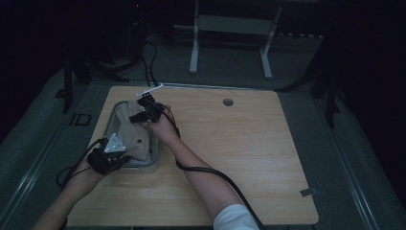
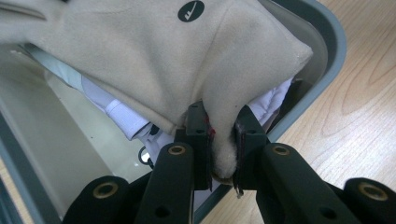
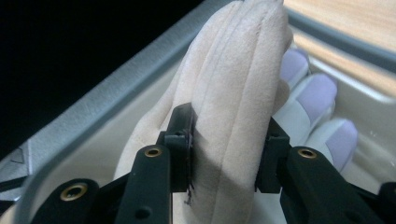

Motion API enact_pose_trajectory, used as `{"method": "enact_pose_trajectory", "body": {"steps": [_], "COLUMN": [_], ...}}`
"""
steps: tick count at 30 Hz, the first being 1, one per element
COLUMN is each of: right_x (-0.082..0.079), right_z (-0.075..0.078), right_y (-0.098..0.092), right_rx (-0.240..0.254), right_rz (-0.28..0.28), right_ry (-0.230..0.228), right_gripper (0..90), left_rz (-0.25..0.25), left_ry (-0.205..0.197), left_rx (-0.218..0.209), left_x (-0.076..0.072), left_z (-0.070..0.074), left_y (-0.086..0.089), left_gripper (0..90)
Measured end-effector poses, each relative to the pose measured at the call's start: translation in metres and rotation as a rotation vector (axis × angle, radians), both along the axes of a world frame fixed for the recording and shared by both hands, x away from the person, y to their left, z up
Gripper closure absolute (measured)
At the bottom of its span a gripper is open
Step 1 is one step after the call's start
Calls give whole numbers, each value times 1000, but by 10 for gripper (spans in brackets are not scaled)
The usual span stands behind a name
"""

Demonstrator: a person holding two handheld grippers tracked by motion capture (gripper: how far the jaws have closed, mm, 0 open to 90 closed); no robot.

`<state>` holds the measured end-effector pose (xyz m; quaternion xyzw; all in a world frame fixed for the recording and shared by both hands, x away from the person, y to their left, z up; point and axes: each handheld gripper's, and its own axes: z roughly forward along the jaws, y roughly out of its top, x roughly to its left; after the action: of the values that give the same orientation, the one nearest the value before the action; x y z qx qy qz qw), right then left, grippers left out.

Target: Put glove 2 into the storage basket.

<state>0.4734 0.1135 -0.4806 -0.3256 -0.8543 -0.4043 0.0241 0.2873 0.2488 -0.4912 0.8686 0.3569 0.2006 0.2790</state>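
Note:
A beige fleece garment (image 1: 134, 132) with a small dark round logo (image 2: 190, 10) lies over a grey plastic bin (image 1: 152, 159) at the table's left. My left gripper (image 1: 111, 154) holds the garment's near corner (image 2: 223, 140), its jaws shut on a thin fold. At the bin's far end my right gripper (image 1: 145, 111) is shut on a thick bunch of folded layers (image 3: 231, 121) of the same garment. White and pale purple clothes (image 3: 312, 107) lie under it inside the bin (image 2: 322, 60).
The wooden table (image 1: 239, 143) stretches bare to the right of the bin, with a round cable hole (image 1: 228, 102) near its far edge. A white frame on legs (image 1: 230, 43) stands on the floor beyond. Black cables trail from both grippers.

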Motion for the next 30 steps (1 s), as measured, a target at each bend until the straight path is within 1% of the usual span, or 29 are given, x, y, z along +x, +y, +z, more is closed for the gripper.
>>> {"method": "enact_pose_trajectory", "body": {"steps": [1, 4, 6, 7, 10, 12, 14, 15, 16, 17, 19, 20, 21, 22, 23, 24, 25, 26, 27, 29, 30], "right_x": [1, 1, 3, 3, 3, 4, 4, 4, 3, 2, -1, -3, -5, -6, -8, -10, -13, -15, -18, -21, -23], "right_z": [-5, -8, -9, -9, -5, -1, 4, 6, 7, 9, 11, 13, 14, 16, 17, 18, 19, 19, 19, 18, 18], "right_y": [1, 1, 1, 1, -3, -9, -13, -16, -18, -20, -24, -27, -29, -32, -34, -37, -39, -40, -42, -45, -47], "right_rx": [-15, -12, -10, -10, -22, -23, -31, -42, -41, -39, -36, -26, -24, -16, -1, 12, 14, 13, 9, -2, 4], "right_rz": [-2, -3, -7, -10, -7, -14, -16, -22, -18, -9, -4, 11, 23, 31, 31, 38, 44, 47, 59, 70, 74], "right_ry": [1, 10, 23, 27, 8, 0, -18, -28, -31, -33, -40, -36, -38, -41, -38, -34, -45, -53, -58, -77, -80], "right_gripper": [643, 637, 615, 591, 506, 465, 393, 379, 349, 302, 273, 244, 214, 210, 211, 207, 205, 207, 201, 194, 194], "left_rz": [-1, -4, -3, -2, -2, 2, 4, 2, 4, 5, -7, -10, -19, -25, -23, -6, 7, 24, 40, 67, 71], "left_ry": [2, 10, 23, 28, 34, 39, 43, 45, 49, 57, 58, 51, 57, 57, 53, 49, 51, 37, 27, 24, 31], "left_rx": [0, 11, 9, 6, 2, -5, -8, -7, -11, -26, -43, -56, -72, -79, -71, -73, -82, -86, -93, -126, -151], "left_x": [0, 2, 4, 5, 6, 6, 7, 7, 7, 8, 7, 7, 6, 5, 3, 2, 1, -1, -2, -2, -2], "left_z": [0, 0, -1, -1, -1, -2, -2, -2, -1, 0, 4, 5, 8, 10, 12, 14, 15, 18, 19, 22, 23], "left_y": [0, -1, -1, -2, -2, -2, -2, -2, -2, -1, 0, 0, 1, 0, -1, -2, -3, -4, -5, -4, -4], "left_gripper": [801, 801, 800, 800, 798, 798, 797, 796, 791, 778, 738, 701, 666, 639, 602, 566, 494, 461, 406, 327, 261]}}
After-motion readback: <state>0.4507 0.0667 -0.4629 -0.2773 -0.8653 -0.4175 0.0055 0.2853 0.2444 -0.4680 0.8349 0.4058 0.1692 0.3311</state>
